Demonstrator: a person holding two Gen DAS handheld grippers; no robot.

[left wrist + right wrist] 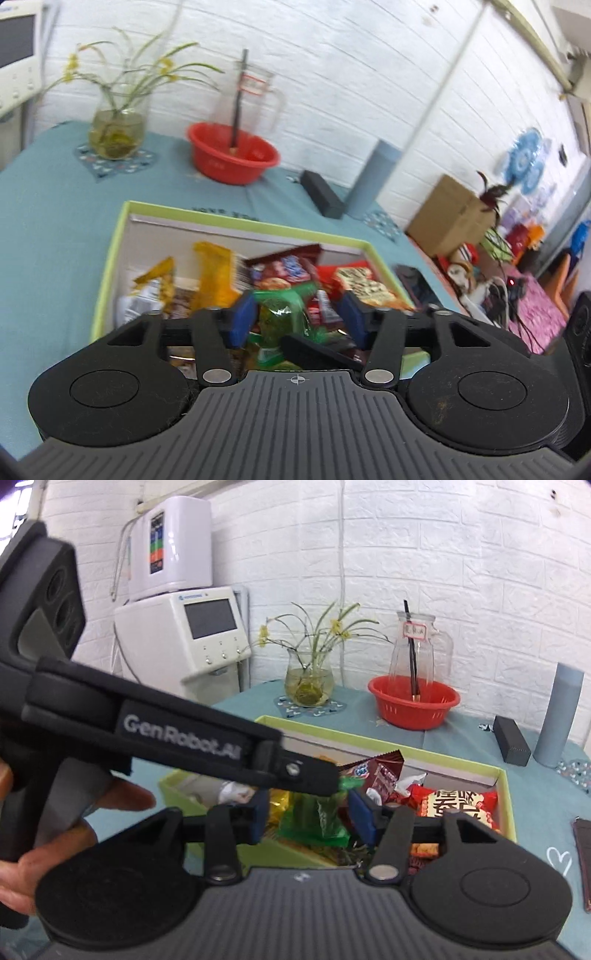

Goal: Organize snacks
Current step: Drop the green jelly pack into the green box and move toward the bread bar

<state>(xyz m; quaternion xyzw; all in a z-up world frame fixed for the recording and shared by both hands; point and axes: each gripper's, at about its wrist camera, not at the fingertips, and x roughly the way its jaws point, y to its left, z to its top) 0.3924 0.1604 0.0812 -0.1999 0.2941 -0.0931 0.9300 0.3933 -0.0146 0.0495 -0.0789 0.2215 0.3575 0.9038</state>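
Both grippers hang over the green-rimmed box [236,219] of snacks on the teal tablecloth [55,221], and a green translucent packet [280,317] sits in the gap of each. Seen from the right wrist, the left gripper [325,775] reaches in from the left and its tip touches the packet's [317,812] top, though whether it pinches cannot be told. The right gripper [308,818] stands spread, its blue pads [364,818] on either side of the packet, apparently not pressing it.

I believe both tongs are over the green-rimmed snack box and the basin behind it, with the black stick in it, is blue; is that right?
Not quite: the basin is red, not blue, as the right wrist view shows clearly. The rest holds: both tongs are over the green-rimmed snack box, and a black stick stands in the basin.
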